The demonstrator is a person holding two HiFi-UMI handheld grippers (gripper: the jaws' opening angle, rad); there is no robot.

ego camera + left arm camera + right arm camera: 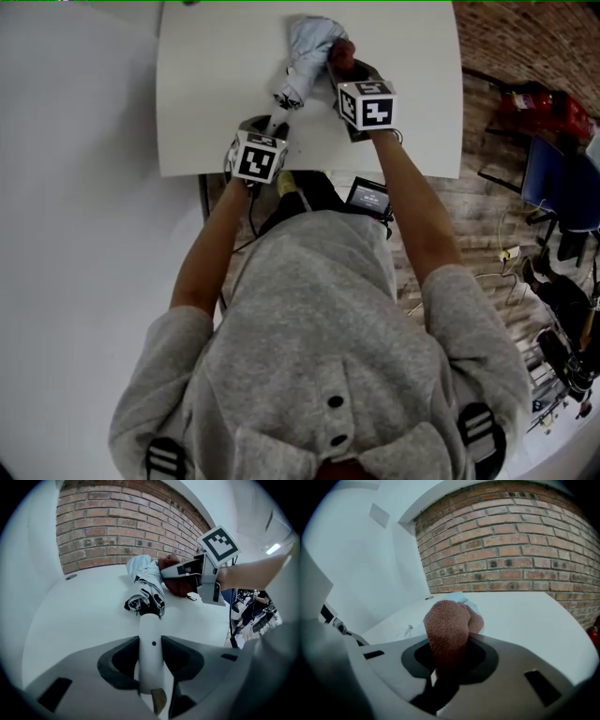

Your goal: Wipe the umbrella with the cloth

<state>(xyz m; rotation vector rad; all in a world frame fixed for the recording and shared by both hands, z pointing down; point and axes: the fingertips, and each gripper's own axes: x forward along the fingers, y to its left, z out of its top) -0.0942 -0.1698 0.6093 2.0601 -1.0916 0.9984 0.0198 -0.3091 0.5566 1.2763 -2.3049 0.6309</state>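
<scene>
Grey hoodie (319,319) fabric filled the bottom of our head view, and two bare forearms reached out of it to a white table (197,103). A black device (368,197) sat at the person's waist, just short of the table's near edge.

Nearest on the table, the left gripper (151,665) had its jaws pressed tight on the white handle (150,630) of the folded umbrella (146,581). The umbrella lay flat on the tabletop, its handle toward us and its pale blue canopy bunched at the far end. Dark rib tips showed where the handle met the canopy.

Just beyond and to the right, the right gripper (447,660) pinched a rust-brown cloth (447,620) between its jaws. The wad was pushed against the right side of the canopy. In the right gripper view we could make out little of the umbrella, because the cloth stood squarely in front of it and only a pale sliver showed beside the wad. In the left gripper view, the right gripper's marker cube (218,545) and body covered part of the cloth.

Farther back, a small round fitting (70,577) sat in the tabletop near a brick wall (511,550), which rose behind the table. Off to the right, well apart from the table, we saw a red object (544,108), a blue object (553,178) and a clutter of things too small to tell apart.
</scene>
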